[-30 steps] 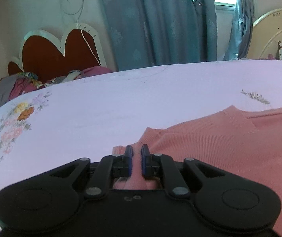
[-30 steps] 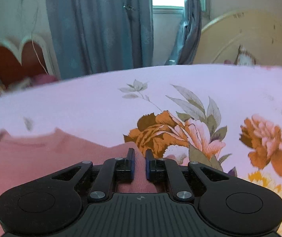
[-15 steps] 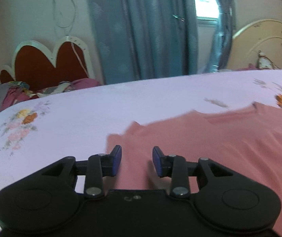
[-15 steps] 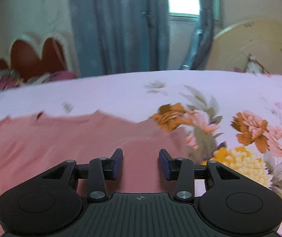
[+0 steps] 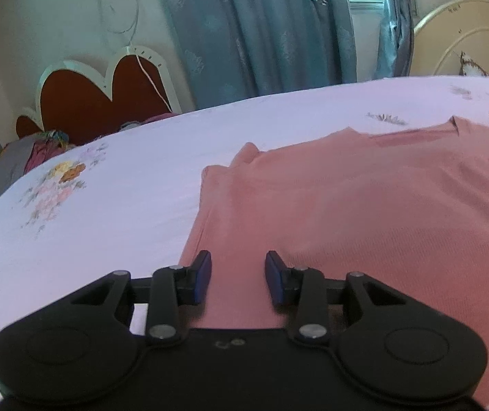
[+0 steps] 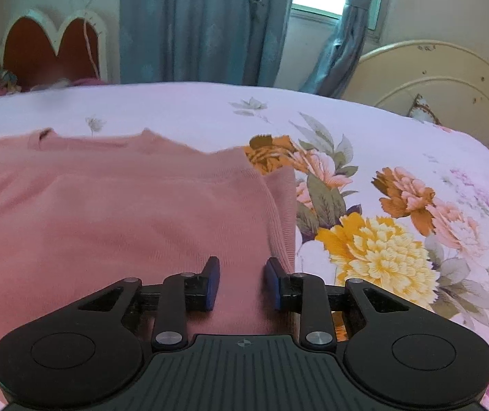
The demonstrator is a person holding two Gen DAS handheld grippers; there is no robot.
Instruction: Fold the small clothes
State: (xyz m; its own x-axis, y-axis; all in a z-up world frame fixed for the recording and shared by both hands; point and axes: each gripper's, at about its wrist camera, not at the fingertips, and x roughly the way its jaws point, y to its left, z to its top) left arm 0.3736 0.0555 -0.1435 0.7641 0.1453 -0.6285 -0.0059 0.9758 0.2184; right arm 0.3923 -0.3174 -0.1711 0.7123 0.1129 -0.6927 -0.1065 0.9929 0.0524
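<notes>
A pink knit sweater (image 5: 364, 205) lies spread flat on the bed, neckline toward the far side. It also shows in the right wrist view (image 6: 117, 205), with its right edge folded over. My left gripper (image 5: 238, 263) is open and empty, above the sweater's left side near its edge. My right gripper (image 6: 242, 267) is open and empty, above the sweater's right side near the ribbed edge (image 6: 278, 212).
The bed has a pale pink floral sheet (image 5: 114, 185), with large orange and yellow flowers (image 6: 378, 246) to the right of the sweater. A pile of clothes (image 5: 35, 157) lies at the far left by a red headboard (image 5: 107, 99). Blue curtains (image 5: 254, 30) hang behind.
Both grippers were shut on the sweater's edges a second ago. They have opened and let go, and have drawn back; the sweater now lies flat on the bed.
</notes>
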